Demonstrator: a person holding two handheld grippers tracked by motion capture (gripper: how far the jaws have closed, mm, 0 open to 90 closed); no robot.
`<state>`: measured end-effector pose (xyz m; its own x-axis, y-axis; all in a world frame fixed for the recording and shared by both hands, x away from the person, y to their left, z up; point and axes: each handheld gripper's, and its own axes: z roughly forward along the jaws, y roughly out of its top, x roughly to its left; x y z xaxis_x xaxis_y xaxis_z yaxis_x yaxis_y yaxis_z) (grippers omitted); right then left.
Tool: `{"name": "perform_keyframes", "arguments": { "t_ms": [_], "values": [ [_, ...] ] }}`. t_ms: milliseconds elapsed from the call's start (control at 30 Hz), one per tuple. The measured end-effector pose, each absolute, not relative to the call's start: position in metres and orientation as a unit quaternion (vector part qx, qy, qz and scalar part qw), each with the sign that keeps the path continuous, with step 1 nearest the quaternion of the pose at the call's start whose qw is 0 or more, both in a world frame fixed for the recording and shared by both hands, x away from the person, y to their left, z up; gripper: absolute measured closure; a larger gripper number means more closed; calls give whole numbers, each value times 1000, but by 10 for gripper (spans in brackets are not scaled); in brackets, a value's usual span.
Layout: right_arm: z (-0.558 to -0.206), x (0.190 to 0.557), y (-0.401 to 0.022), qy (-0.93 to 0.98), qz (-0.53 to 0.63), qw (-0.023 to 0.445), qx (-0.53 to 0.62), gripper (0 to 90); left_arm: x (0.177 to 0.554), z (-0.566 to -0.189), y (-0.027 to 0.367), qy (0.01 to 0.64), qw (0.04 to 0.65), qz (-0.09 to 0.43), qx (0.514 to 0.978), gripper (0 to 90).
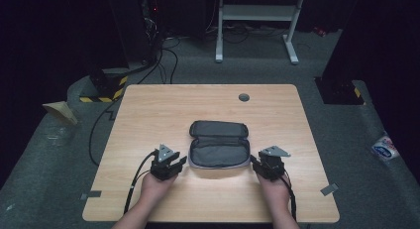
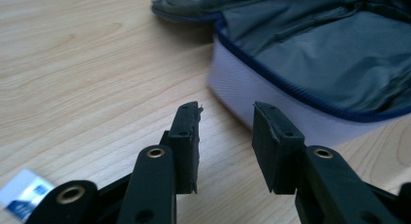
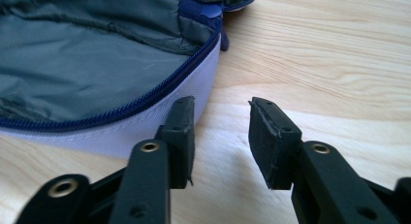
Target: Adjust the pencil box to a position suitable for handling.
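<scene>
- We see an open soft zip case (image 1: 219, 144) with white side walls, a dark blue zipper edge and grey fabric lining, lying near the middle of the light wood-grain desk (image 1: 148, 115), its lid folded back flat on the far side.
- We find the left tool (image 1: 179, 162), a black two-jaw unit topped by a grey three-cornered plate, held low over the desk just beside the case's left end.
- In the left gripper view, the left tool (image 2: 225, 136) stands with a clear gap between its two black pads; only bare desk (image 2: 72, 64) lies in that gap. We rate it released and grasping nothing. The case's white wall (image 2: 252, 95) sits just ahead and to the right of the jaw tips, apart from them.
- We find the right tool (image 1: 255, 162), of the same build, just beside the case's right end.
- In the right gripper view, the right tool (image 3: 220, 134) likewise shows daylight between its pads, with nothing clamped: released. Its left pad (image 3: 179, 132) stands against or just before the case's white wall (image 3: 160, 115); we cannot tell whether it touches.
- The case interior (image 3: 72, 54) holds no visible contents in the part we can see.
- A small round grey grommet (image 1: 243, 97) sits in the desk's far side, well apart from the case.
- A black cable (image 1: 136, 177) trails from the left tool toward the near desk edge.
</scene>
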<state>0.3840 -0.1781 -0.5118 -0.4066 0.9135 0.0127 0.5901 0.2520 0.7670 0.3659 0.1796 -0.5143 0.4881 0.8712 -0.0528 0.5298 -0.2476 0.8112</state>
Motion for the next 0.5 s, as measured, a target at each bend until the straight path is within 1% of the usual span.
{"name": "perform_keyframes", "arguments": {
  "t_ms": [200, 300, 500],
  "values": [
    [-514, 394, -160, 765, 360, 215, 489, 619, 370, -513, 186, 470, 407, 217, 753, 640],
    [-514, 401, -152, 765, 360, 216, 489, 613, 376, -511, 194, 480, 413, 219, 742, 640],
    [-512, 420, -145, 762, 359, 219, 492, 611, 385, -513, 197, 482, 415, 213, 741, 645]
  ]
}}
